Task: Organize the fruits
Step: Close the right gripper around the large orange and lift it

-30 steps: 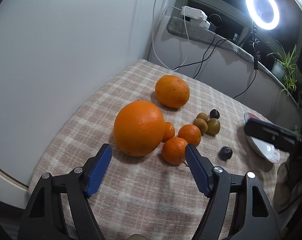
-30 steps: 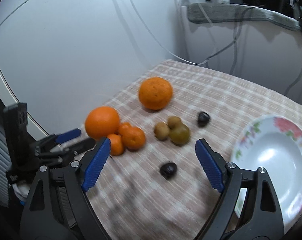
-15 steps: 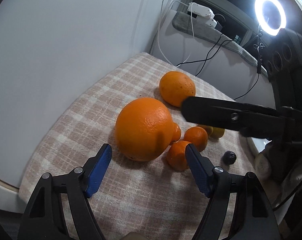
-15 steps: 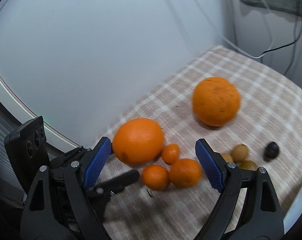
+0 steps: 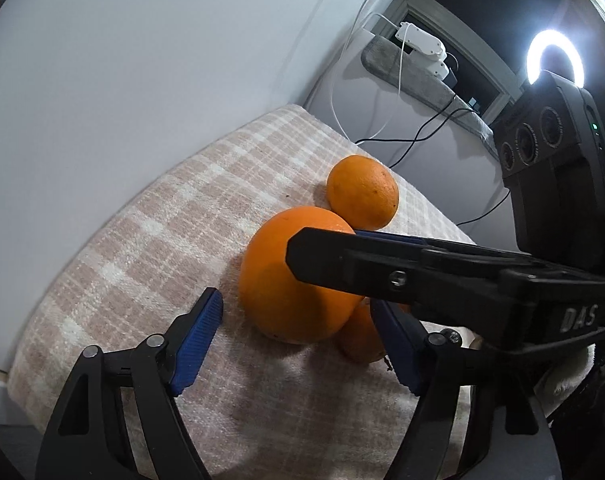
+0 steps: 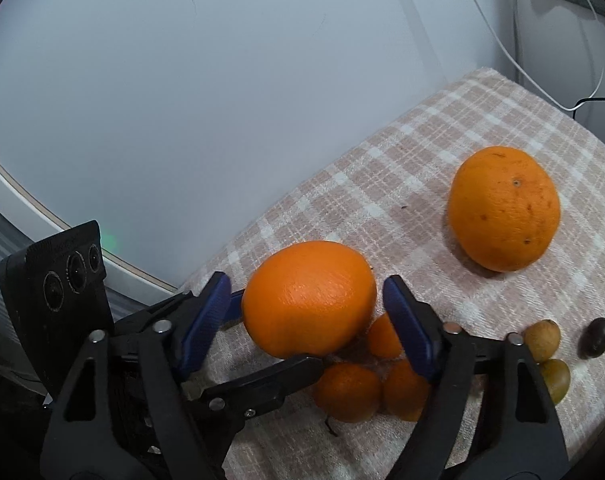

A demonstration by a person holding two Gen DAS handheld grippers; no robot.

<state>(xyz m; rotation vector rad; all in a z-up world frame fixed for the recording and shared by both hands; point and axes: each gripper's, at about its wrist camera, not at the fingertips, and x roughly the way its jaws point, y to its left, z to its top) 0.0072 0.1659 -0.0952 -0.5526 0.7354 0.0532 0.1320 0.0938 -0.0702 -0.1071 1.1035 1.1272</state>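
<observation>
Now you are bringing the right gripper [image 6: 304, 320] around the large orange [image 6: 308, 298], which is sitting on the checked cloth [image 6: 422, 184] directly between the blue pads [image 6: 406, 320]. The jaws are standing wide, one pad on each side, apart from the peel as far as I can tell. The left gripper [image 5: 298, 344] is also standing wide, just before the same orange, so both are near, but the right one is already straddling it. The orange is nearly round, so no axis matters. Behind the right pad three small mandarins [image 6: 348, 392] are crowding against the orange; closing may nudge them. Farther away the second large orange [image 6: 504, 208] is lying well apart.
</observation>
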